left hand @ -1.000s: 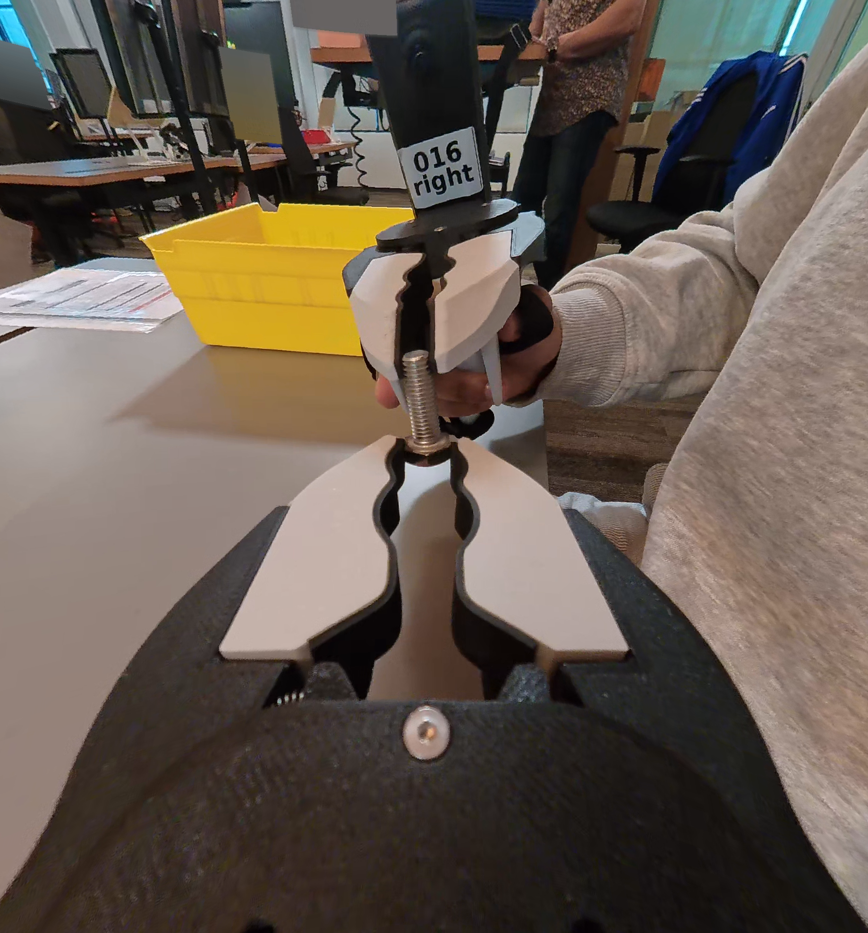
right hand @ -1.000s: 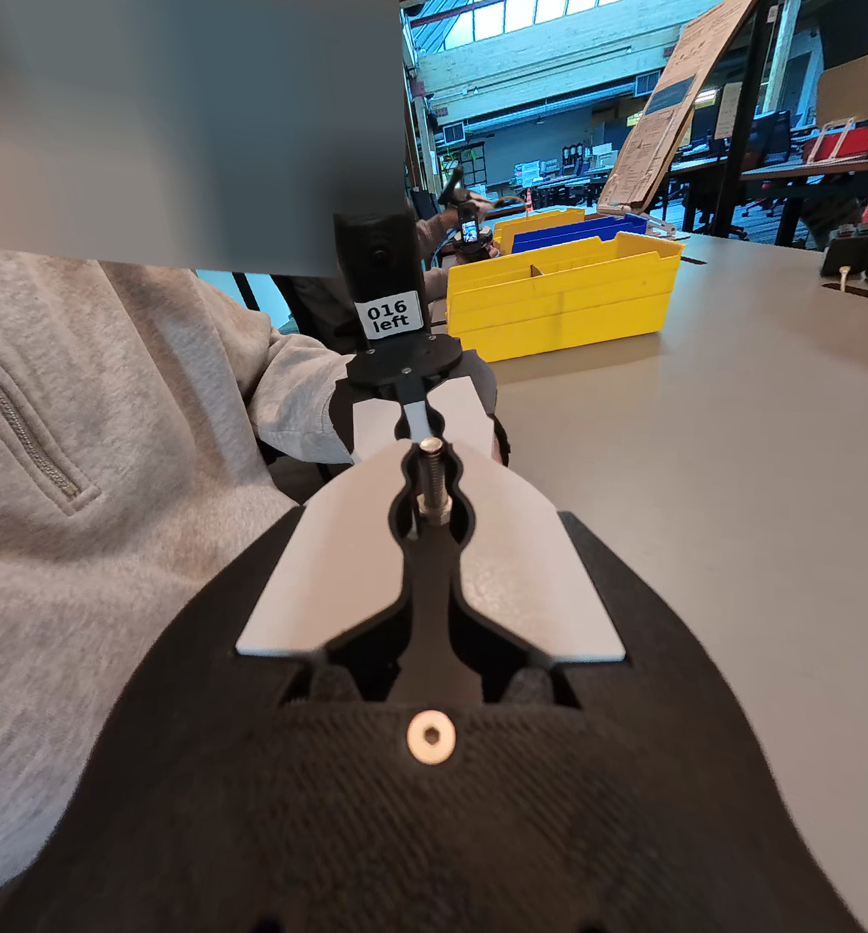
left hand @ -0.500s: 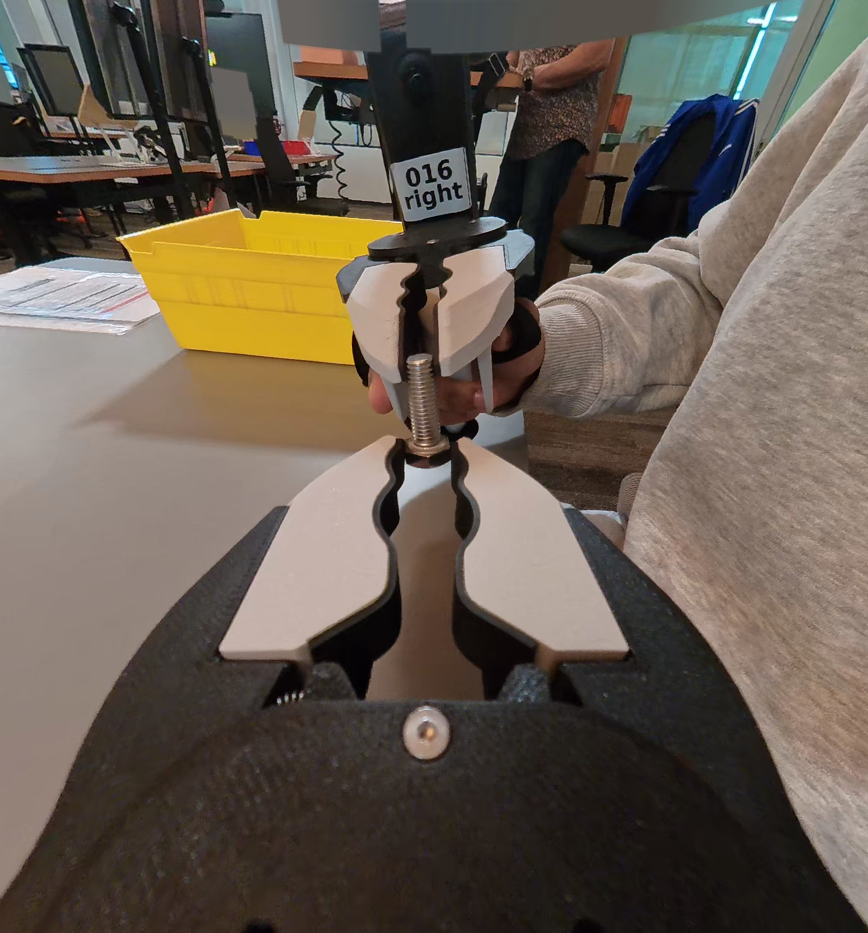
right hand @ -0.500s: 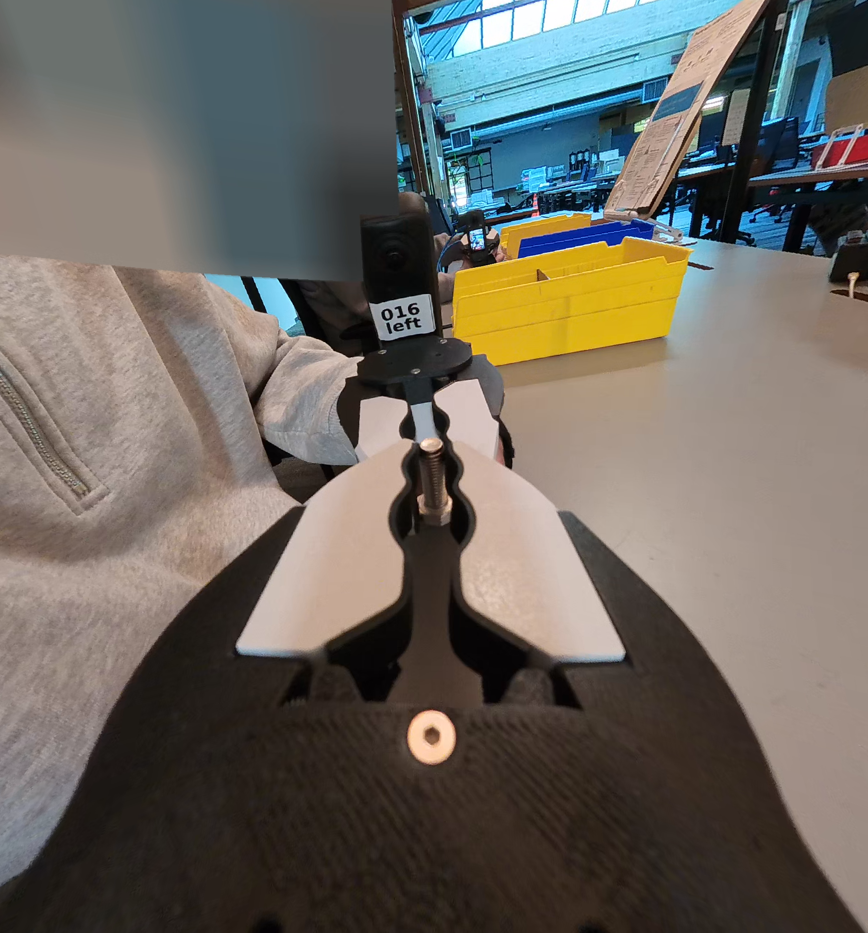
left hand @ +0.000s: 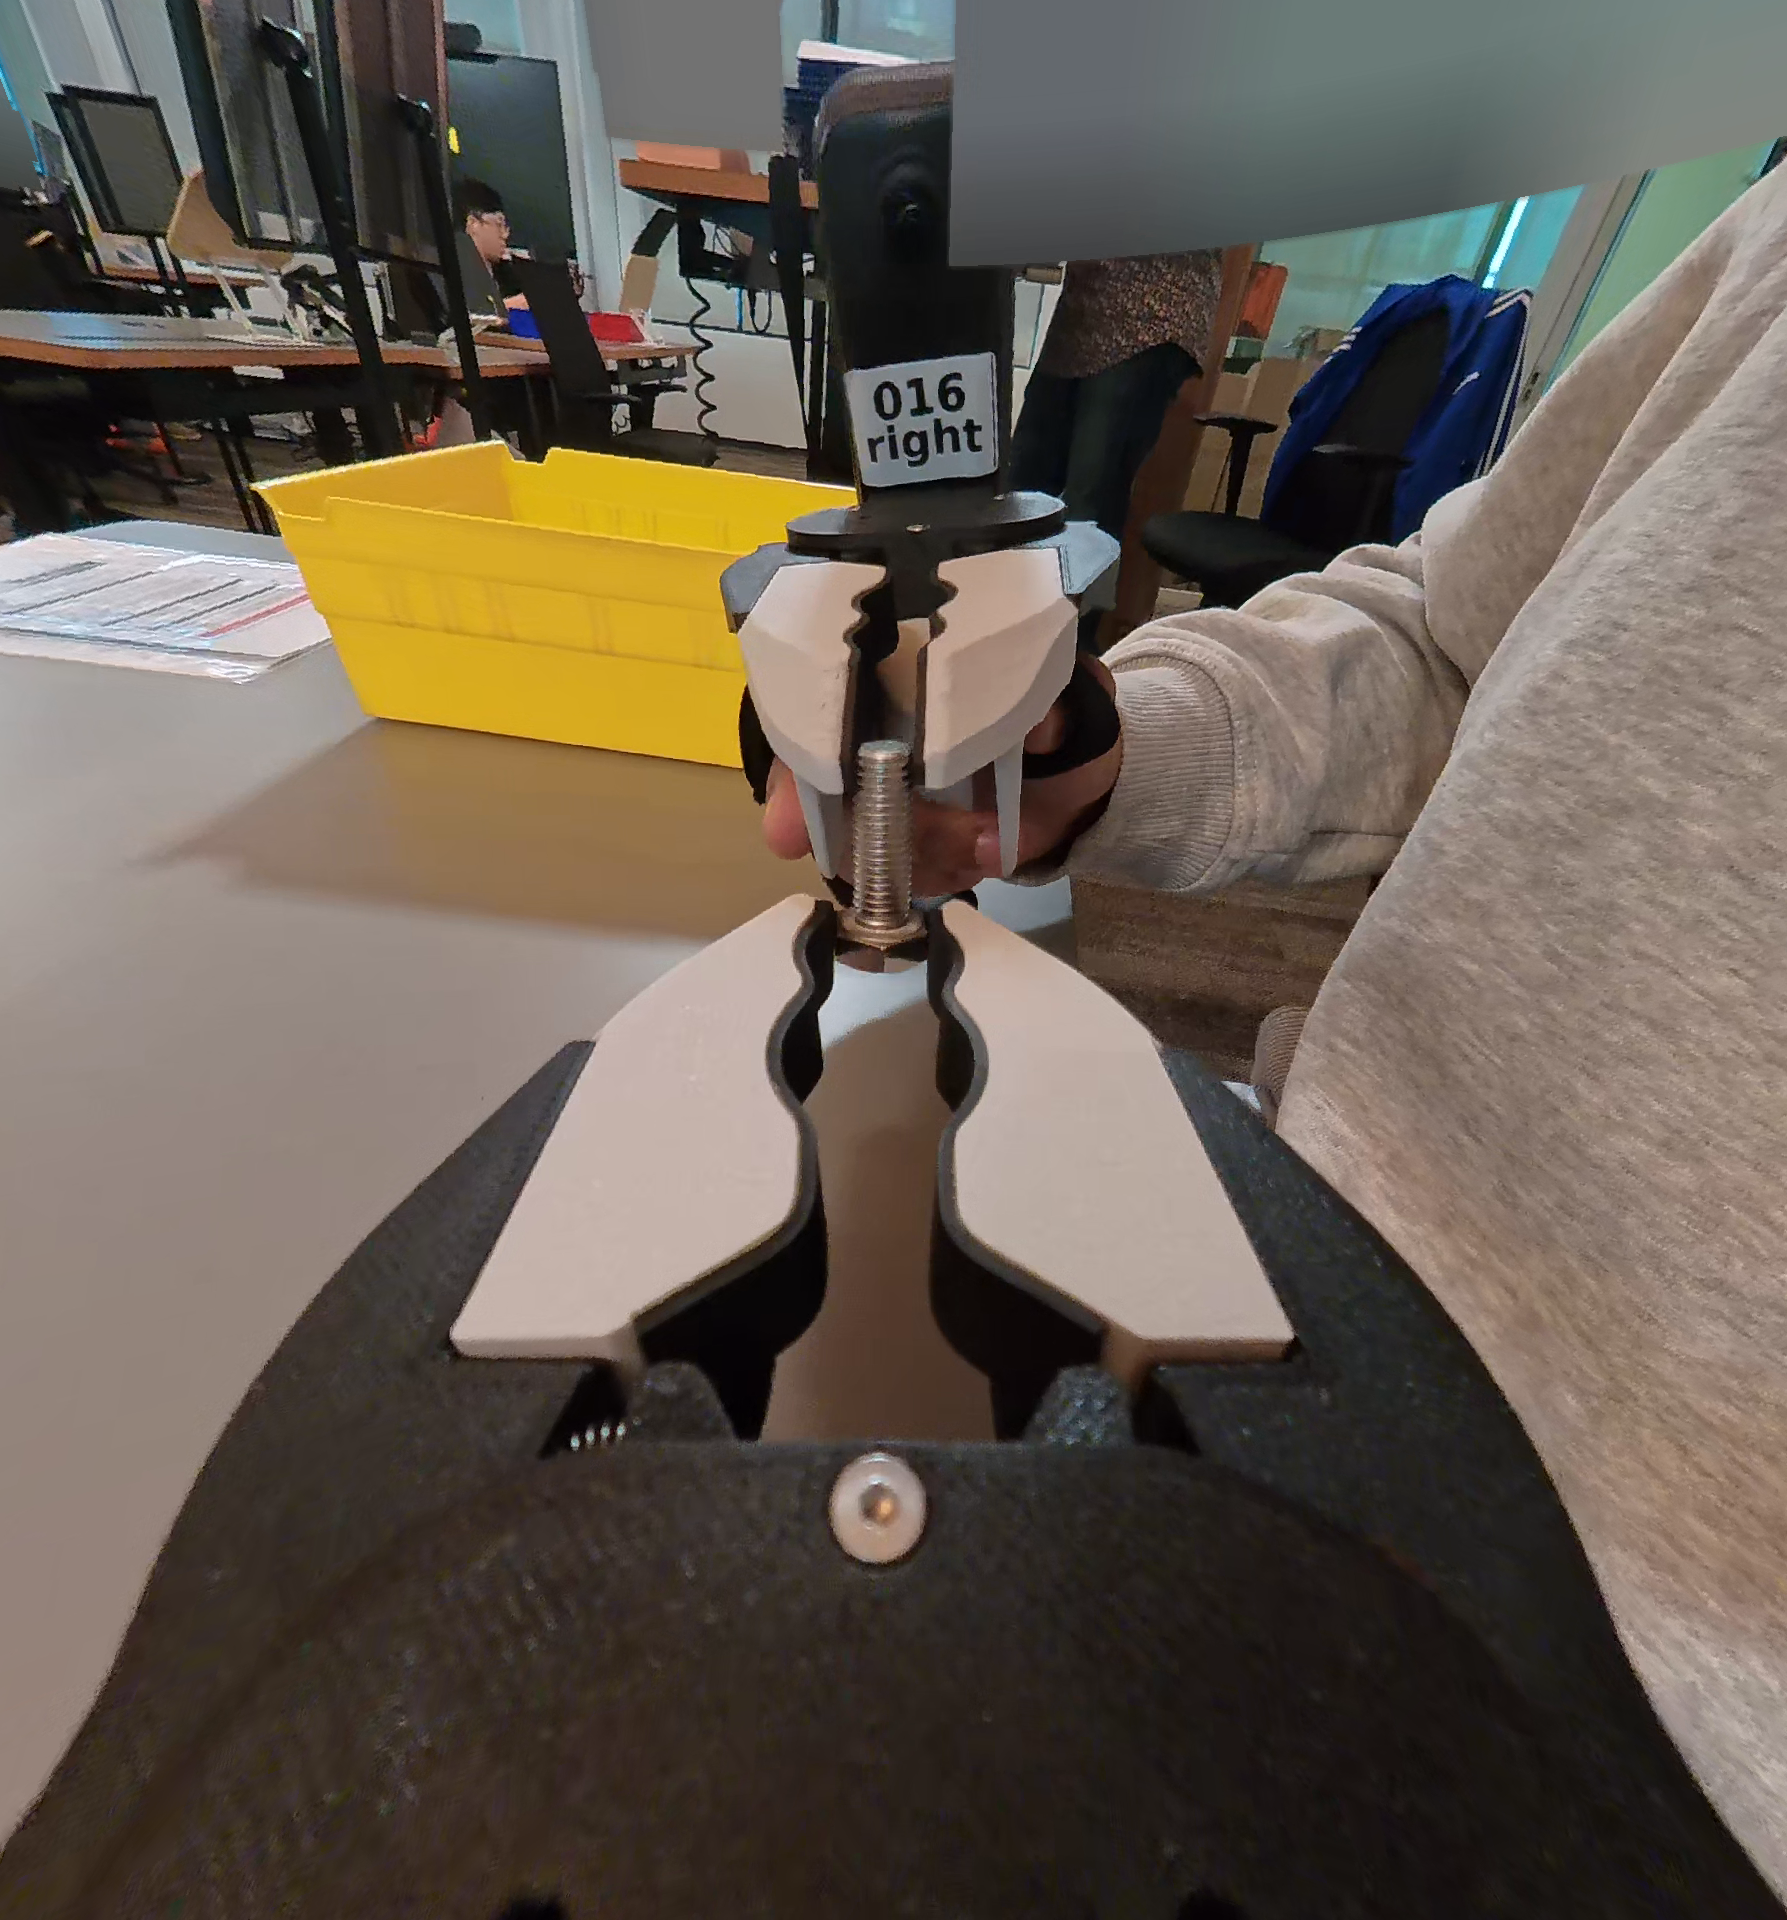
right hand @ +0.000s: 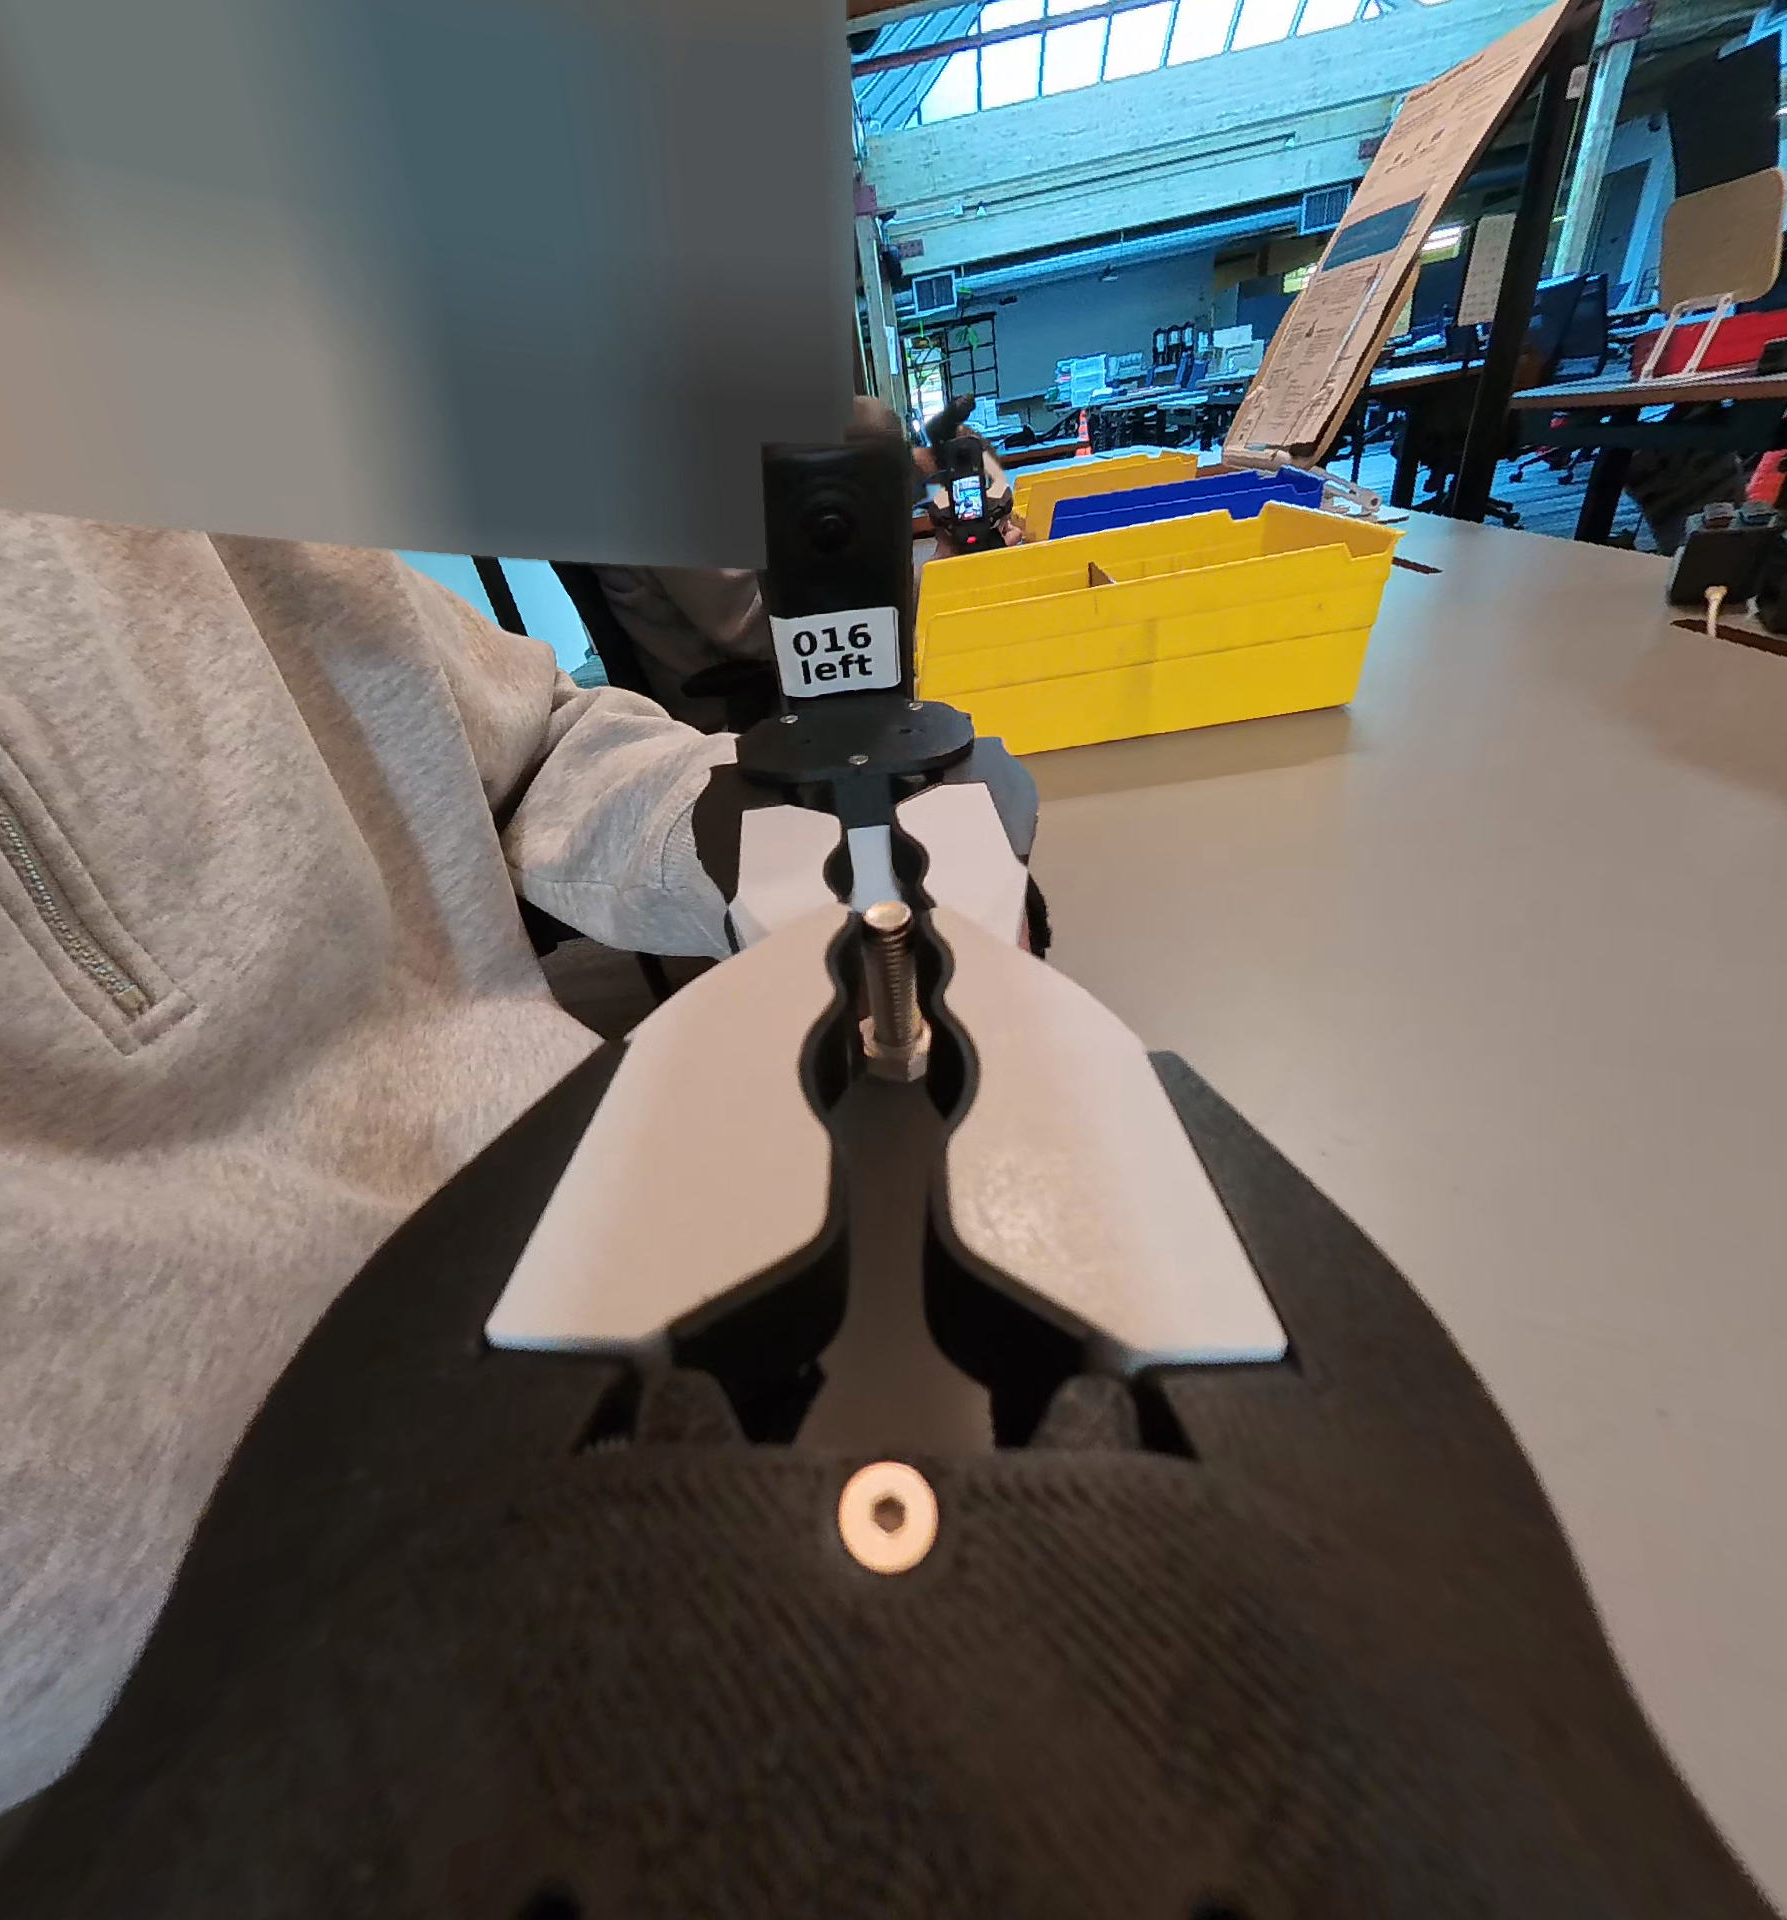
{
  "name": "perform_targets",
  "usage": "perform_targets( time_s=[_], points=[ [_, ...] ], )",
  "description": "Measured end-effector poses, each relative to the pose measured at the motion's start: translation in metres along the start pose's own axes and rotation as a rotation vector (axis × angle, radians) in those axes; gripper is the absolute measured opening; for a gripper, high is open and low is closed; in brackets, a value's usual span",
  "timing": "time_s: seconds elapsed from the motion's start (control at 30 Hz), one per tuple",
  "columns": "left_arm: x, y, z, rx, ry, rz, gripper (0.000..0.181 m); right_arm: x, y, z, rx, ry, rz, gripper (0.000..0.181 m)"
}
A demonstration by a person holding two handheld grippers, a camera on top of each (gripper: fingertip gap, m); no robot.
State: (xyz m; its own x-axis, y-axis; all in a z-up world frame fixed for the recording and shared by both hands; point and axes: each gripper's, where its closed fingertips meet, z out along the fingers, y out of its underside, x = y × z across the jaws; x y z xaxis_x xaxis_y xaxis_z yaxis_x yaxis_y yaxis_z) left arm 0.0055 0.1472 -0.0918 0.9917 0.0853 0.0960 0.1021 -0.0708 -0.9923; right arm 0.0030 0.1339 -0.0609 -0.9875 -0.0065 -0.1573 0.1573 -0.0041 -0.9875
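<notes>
A silver threaded bolt stands upright between my two grippers, above the grey table. My left gripper pinches the hex piece at the bolt's lower end with its fingertips. My right gripper comes from the opposite side, slightly higher, its fingers straddling the shaft. In the right wrist view my right gripper is shut around the bolt, and the hex piece sits in the finger notch. The left gripper's fingers run beneath the right fingertips. A hand in a grey sleeve holds the right gripper.
A yellow bin stands on the table behind the grippers, with papers to its left. In the right wrist view a yellow divided bin and a blue bin stand farther back, with black devices at the far right. The table edge lies beside the person's body. Both grippers' tips are close together, under 4 cm apart.
Both grips on the bolt are unchanged. In the left wrist view the right gripper has sunk slightly in the picture. The background has shifted only a little.
</notes>
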Motion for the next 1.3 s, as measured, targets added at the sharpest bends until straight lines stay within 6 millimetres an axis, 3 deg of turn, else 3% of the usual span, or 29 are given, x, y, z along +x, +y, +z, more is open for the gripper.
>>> perform_targets(
  time_s=[0.67,1.3],
  points=[
    [-0.0017,-0.0028,-0.0009,0.022,-0.004,-0.011,0.017,0.0053,-0.0059,-0.0015,0.056,0.027,0.002,0.019],
    [-0.0014,-0.0041,-0.0010,0.033,-0.002,-0.015,0.017,0.0024,0.0011,0.0043,0.010,0.034,-0.042,0.010]
  ],
)
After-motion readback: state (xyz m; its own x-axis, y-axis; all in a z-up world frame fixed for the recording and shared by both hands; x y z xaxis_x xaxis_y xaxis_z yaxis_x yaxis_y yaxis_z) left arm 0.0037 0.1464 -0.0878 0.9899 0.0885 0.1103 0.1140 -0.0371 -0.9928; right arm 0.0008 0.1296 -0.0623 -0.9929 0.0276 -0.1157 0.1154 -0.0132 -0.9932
